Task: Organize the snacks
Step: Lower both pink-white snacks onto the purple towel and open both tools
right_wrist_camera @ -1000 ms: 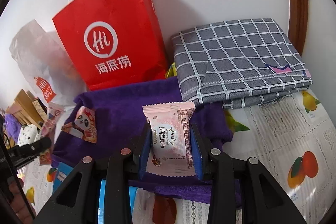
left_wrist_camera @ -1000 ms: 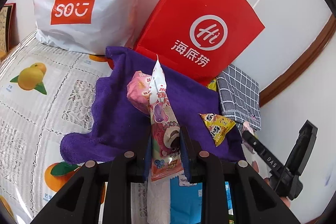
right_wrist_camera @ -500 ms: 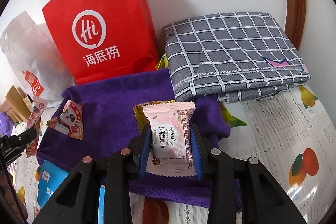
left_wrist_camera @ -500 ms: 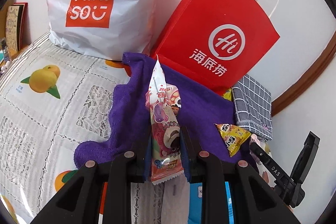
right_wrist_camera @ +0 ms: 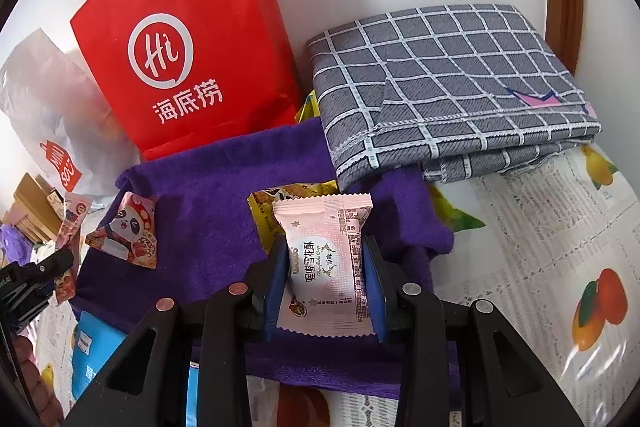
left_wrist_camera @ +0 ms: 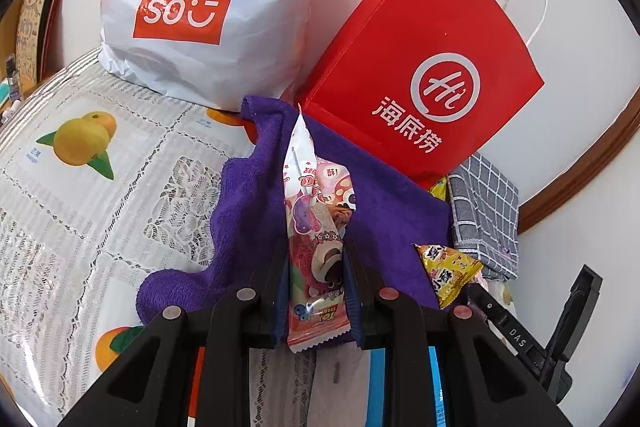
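Left claw (left_wrist_camera: 316,267) pinches the pink bear packet (left_wrist_camera: 316,251) upright.

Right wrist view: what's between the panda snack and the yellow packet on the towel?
Only bare purple towel between the panda snack and the yellow packet; right wrist view shows it.

The table (left_wrist_camera: 60,211) is covered by a clear-filmed lace cloth printed with fruit. Lying directly on it: a purple towel (left_wrist_camera: 248,227), spread and rumpled at its near edge; a white Miniso bag (left_wrist_camera: 208,7) and a red paper bag (left_wrist_camera: 432,75), both standing at the wall, the red one touching the towel's far edge; a folded grey checked cloth (right_wrist_camera: 448,87) overlapping the towel's right side; a blue packet (right_wrist_camera: 96,351) at the towel's near left corner.
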{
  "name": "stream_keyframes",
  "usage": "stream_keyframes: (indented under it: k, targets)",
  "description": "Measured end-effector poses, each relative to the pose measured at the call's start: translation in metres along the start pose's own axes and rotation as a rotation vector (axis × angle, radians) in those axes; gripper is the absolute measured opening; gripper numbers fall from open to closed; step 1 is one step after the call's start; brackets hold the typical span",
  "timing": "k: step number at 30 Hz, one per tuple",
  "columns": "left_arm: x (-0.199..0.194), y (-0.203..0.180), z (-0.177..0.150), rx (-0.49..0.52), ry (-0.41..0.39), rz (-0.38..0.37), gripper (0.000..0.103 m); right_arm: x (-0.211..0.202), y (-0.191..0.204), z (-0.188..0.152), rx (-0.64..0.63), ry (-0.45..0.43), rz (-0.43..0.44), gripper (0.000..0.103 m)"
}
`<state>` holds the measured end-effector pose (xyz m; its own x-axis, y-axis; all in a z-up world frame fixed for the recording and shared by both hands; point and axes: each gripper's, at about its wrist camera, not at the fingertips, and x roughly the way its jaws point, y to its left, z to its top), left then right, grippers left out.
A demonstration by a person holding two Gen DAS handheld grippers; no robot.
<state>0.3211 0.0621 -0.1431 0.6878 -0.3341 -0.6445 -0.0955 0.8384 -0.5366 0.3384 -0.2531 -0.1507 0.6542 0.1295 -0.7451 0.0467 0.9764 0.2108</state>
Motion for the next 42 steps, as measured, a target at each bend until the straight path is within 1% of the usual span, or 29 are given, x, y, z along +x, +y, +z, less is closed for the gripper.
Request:
stream_keyframes:
  k: [4, 7, 10, 13, 16, 21, 27, 31, 34, 35, 36, 37, 41, 42]
  targets:
    - [0.006, -0.001, -0.001, 0.008, 0.006, 0.015, 0.023, 0.001, 0.001, 0.000, -0.004, 0.002, -0.004, 0.038]
    - [0.009, -0.001, -0.002, 0.004, 0.013, 0.003, 0.023, 0.001, 0.002, -0.001, -0.007, 0.002, 0.000, 0.039]
    - [0.010, 0.000, -0.002, -0.003, 0.012, -0.009, 0.023, -0.001, 0.003, 0.000, -0.006, 0.001, 0.011, 0.044]
    - [0.011, 0.000, -0.002, -0.007, 0.008, -0.002, 0.023, -0.009, 0.003, 0.003, 0.004, -0.028, 0.033, 0.048]
    - [0.014, 0.001, -0.002, -0.009, 0.010, 0.001, 0.023, -0.017, 0.003, 0.004, 0.014, -0.055, 0.041, 0.049]
    - [0.019, 0.001, -0.003, -0.008, 0.017, 0.000, 0.023, -0.020, 0.006, 0.004, 0.008, -0.054, 0.061, 0.049]
    - [0.024, 0.006, -0.002, -0.049, 0.019, -0.009, 0.023, -0.021, 0.013, 0.003, -0.019, -0.052, 0.064, 0.049]
    - [0.026, 0.008, -0.002, -0.069, 0.026, 0.006, 0.023, -0.022, 0.013, 0.002, -0.015, -0.051, 0.074, 0.049]
    - [0.023, 0.008, -0.002, -0.082, 0.025, 0.015, 0.031, -0.022, 0.014, 0.002, -0.016, -0.052, 0.075, 0.049]
    - [0.022, 0.008, -0.002, -0.084, 0.021, 0.012, 0.037, -0.022, 0.014, 0.002, -0.016, -0.052, 0.077, 0.049]
    - [0.019, 0.009, -0.002, -0.085, 0.015, 0.004, 0.041, -0.022, 0.014, 0.002, -0.017, -0.051, 0.078, 0.049]
    - [0.018, 0.009, -0.001, -0.087, 0.009, -0.004, 0.042, -0.022, 0.015, 0.002, -0.019, -0.051, 0.076, 0.049]
    - [0.009, 0.008, 0.001, -0.086, -0.013, -0.010, 0.050, -0.026, 0.014, 0.002, -0.020, -0.060, 0.074, 0.049]
    - [0.006, 0.008, 0.001, -0.087, -0.020, -0.011, 0.051, -0.027, 0.014, 0.003, -0.020, -0.063, 0.075, 0.049]
